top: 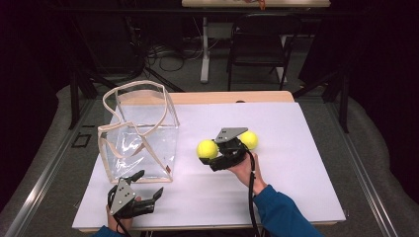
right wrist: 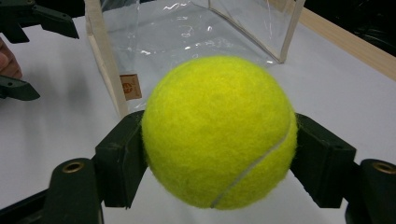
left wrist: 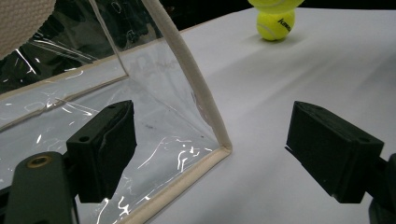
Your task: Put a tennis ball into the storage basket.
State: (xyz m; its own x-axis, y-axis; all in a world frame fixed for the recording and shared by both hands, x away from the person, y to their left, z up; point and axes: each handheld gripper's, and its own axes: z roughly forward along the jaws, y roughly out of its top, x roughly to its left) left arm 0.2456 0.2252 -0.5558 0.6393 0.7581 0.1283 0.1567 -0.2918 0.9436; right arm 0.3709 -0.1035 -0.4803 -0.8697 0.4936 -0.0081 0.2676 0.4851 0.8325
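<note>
White table [top: 296, 197] takes up most of the high view, with a wooden strip along its far edge. The clear plastic bag [top: 141, 140] with beige trim and looped handles stands upright and open-topped on the table's left half, and a small tag sits low on its near right corner. Your left gripper [top: 141, 190] rests on the table at the near left, just in front of the bag, jaws spread wide with nothing between them; in the left gripper view the bag's lower corner [left wrist: 224, 149] sits between the two jaws, touching neither as far as you can see. Your right gripper [top: 217, 153] is right of the bag near mid-table, pinching a tennis ball [right wrist: 219, 133]; the right gripper view shows both pads pressed on its sides, the ball raised off the table and facing the bag. In the high view that held ball [top: 207, 149] sits at the gripper's left end. A second tennis ball [top: 248, 139] lies on the table just beyond and right of the gripper, partly hidden by its grey plate.
</note>
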